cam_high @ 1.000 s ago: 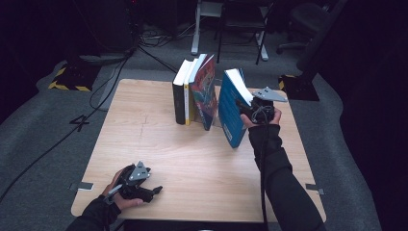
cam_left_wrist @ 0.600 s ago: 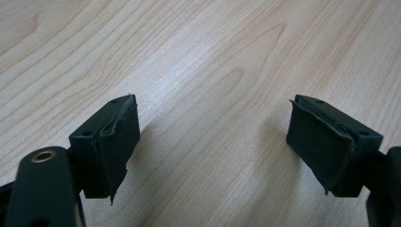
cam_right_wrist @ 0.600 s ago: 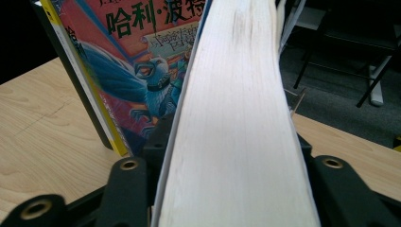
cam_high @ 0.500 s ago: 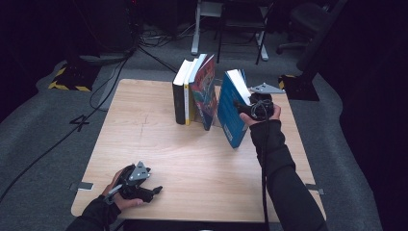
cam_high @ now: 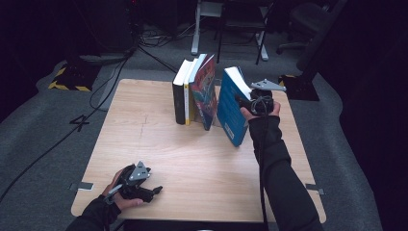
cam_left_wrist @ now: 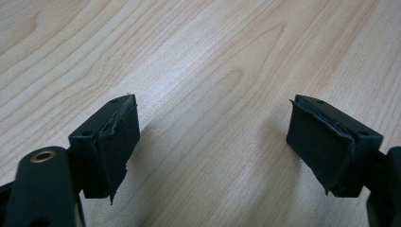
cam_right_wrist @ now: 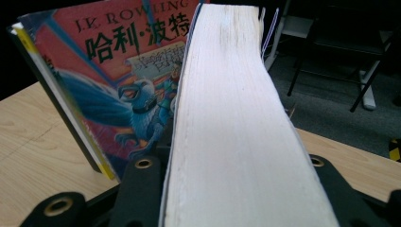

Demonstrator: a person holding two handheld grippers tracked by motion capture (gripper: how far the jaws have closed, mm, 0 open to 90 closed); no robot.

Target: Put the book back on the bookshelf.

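While the right hand-held gripper [cam_high: 245, 99] pinches a blue book [cam_high: 230, 109], seemingly tilted, near the table's [cam_high: 202, 168] far edge, the left hand-held gripper [cam_high: 153, 191] rests spread.

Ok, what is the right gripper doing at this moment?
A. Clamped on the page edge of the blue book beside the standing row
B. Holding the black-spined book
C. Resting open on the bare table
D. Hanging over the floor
A: in the right gripper view the jaws sit on either side of the blue book, and the high view shows the right gripper holding it tilted beside the row of books.
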